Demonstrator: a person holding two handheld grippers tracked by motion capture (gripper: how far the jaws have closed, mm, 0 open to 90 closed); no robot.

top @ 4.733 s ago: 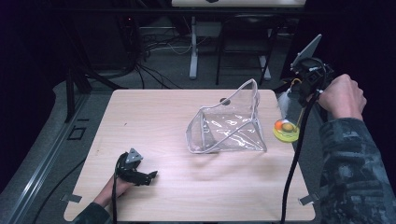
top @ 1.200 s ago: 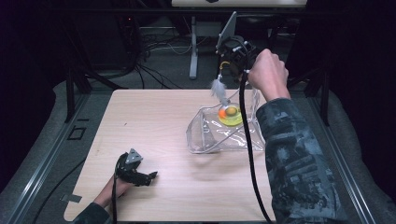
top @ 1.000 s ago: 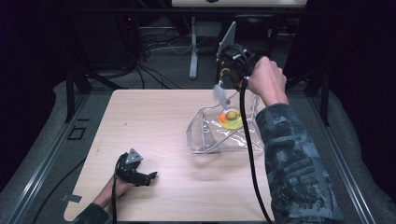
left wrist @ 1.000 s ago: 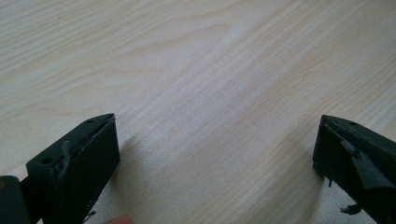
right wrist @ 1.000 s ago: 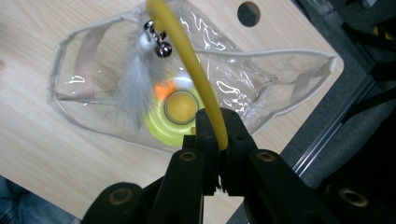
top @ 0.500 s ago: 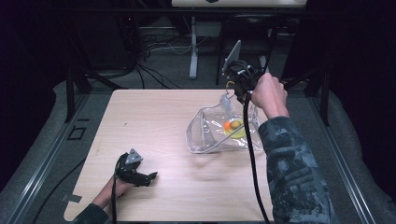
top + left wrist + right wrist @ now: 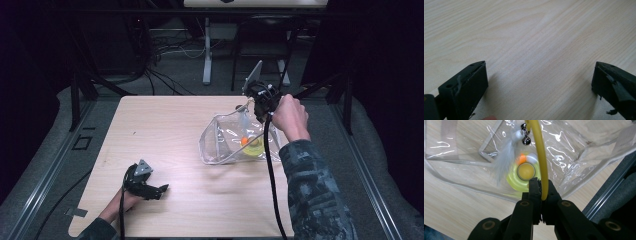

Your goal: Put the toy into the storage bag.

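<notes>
My right tongs (image 7: 541,185) point down, clamping one yellow wand (image 7: 541,157) over one clear bag (image 7: 220,145); left tongs (image 7: 161,190) rest open at the bench's (image 7: 165,125) seven o'clock.

On the wooden table (image 7: 165,130), a clear bag (image 7: 220,145) lies at about 3 o'clock from the centre, its mouth up. The right gripper (image 7: 252,102) hangs over the bag's 12 o'clock rim. A yellow toy (image 7: 252,145) sits inside the bag. At 7 o'clock, near the table's edge, the left gripper (image 7: 157,190) rests on the wood, well apart from the bag.
</notes>
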